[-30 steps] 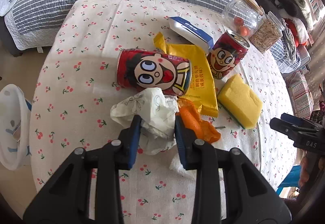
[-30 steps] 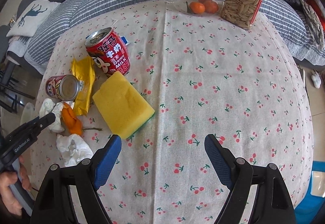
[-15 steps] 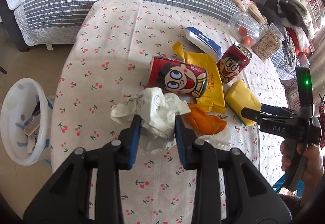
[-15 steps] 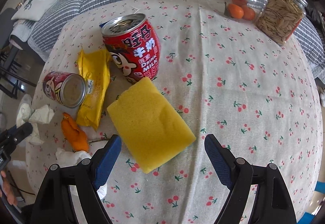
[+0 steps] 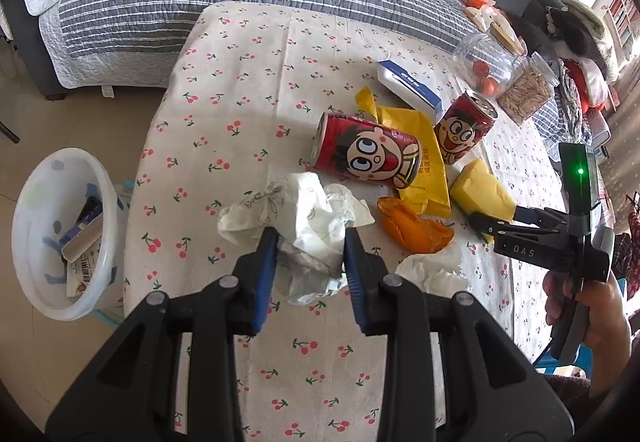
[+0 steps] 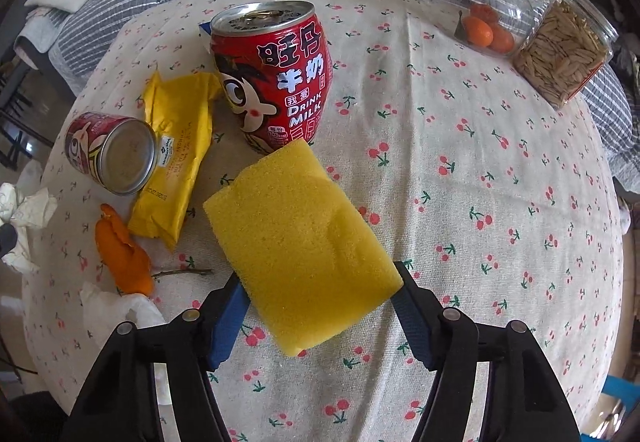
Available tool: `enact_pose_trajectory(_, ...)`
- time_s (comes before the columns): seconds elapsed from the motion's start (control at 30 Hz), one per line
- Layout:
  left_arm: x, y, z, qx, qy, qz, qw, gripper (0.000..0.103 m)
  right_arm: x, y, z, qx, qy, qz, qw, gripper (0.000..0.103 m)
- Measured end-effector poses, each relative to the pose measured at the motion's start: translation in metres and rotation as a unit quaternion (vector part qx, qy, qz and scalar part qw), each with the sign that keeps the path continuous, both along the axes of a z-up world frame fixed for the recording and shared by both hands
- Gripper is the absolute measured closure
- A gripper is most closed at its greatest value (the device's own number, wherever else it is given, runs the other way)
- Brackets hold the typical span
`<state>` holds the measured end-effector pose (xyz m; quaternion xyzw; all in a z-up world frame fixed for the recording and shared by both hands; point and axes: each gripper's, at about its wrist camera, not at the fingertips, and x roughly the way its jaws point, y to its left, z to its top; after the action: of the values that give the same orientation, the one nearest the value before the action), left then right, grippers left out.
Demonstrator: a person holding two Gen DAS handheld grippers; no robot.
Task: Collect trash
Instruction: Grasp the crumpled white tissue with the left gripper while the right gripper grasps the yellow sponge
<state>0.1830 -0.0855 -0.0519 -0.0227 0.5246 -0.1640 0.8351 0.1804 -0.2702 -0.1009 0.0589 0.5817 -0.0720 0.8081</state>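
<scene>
Both grippers tilt steeply down: left gripper [image 5: 310,262] clamps crumpled tissue [image 5: 304,217].

sponge [image 6: 298,238]: yellow | can [image 6: 276,77]: red | tablecloth [image 6: 460,169]: cream, cherry print

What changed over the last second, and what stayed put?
The right gripper came down over the sponge and its jaws are closing, the sponge between them. The left gripper, still clamped on the crumpled paper, carried it off the table toward the bin. Cans, yellow wrapper, orange peel and jars stayed put.
</scene>
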Motion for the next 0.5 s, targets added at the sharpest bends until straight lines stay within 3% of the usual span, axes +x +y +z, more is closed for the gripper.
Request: enact_pose_trajectory(0.5, -0.017, 0.044, 0.019, -0.009, -0.023, 0.026, 0.9994, 0.068, -0.045, 0.014, 0.054, -0.006, -0.047, 0.021, 0.999, 0.038)
